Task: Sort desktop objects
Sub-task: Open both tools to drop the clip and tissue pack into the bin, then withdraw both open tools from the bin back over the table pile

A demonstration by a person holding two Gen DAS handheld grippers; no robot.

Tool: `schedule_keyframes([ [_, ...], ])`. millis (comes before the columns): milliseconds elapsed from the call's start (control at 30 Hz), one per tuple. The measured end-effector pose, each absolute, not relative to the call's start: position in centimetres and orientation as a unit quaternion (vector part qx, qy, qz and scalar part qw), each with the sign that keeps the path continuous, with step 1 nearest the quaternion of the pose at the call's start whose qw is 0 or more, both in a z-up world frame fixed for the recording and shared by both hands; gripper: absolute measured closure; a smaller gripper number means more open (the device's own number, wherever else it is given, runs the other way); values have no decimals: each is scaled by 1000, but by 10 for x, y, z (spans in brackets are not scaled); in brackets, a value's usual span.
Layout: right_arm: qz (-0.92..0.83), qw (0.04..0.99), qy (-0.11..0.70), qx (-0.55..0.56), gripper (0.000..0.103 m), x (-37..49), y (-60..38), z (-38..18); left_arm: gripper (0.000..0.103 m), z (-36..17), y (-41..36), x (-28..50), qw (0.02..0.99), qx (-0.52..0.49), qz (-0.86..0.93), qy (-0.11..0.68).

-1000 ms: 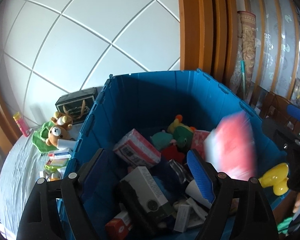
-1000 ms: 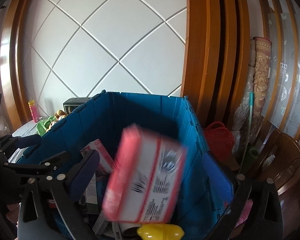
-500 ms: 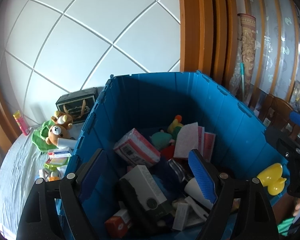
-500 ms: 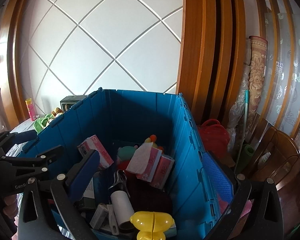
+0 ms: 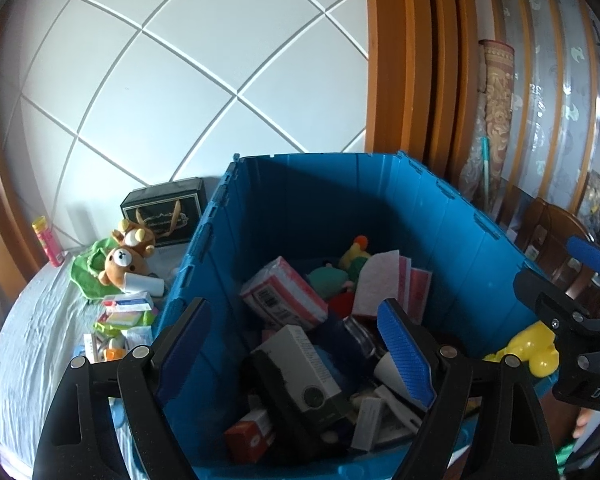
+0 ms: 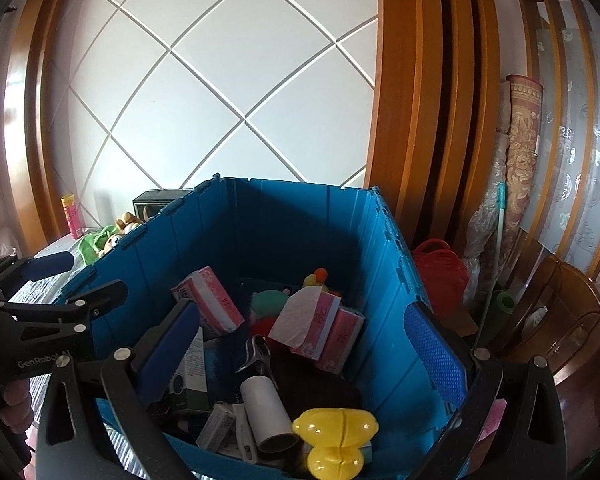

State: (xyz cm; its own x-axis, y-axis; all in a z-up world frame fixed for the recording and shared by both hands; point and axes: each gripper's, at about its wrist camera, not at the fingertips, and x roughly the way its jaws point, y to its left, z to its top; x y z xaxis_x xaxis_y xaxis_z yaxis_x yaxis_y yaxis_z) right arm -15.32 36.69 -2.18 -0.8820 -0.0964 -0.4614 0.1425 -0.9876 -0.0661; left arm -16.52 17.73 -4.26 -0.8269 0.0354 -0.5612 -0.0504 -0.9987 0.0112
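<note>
"GenRobot" reads on the left tongs point(image 5: 296, 344), "DAS" on the right tongs point(image 6: 312, 344); both wide, empty, over the blue crate point(image 5: 452, 240) by the grey-clothed worktop point(image 5: 32, 344).

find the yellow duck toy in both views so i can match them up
Left wrist view: the yellow duck toy is at the far right, on the blue crate's near right rim, just below the other claw.
Right wrist view: the yellow duck toy is at the bottom centre, on the crate's near rim, between the claw's fingers.
Shared landmark: the pink tissue box with a white sheet sticking out, inside the crate.
</note>
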Motion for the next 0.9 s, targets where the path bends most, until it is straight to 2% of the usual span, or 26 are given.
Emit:
schedule_keyframes([
  [467,-965,111,28,237,0,-151,342,-32,17,-47,122,-137,-35,-290,956,0],
  [700,-955,169,29,243,0,-148,279,-40,17,-68,36,-116,-107,-307,945,-36],
  [900,-945,209,52,248,0,-145,195,-46,17,-103,-79,-91,-184,-332,924,-57],
])
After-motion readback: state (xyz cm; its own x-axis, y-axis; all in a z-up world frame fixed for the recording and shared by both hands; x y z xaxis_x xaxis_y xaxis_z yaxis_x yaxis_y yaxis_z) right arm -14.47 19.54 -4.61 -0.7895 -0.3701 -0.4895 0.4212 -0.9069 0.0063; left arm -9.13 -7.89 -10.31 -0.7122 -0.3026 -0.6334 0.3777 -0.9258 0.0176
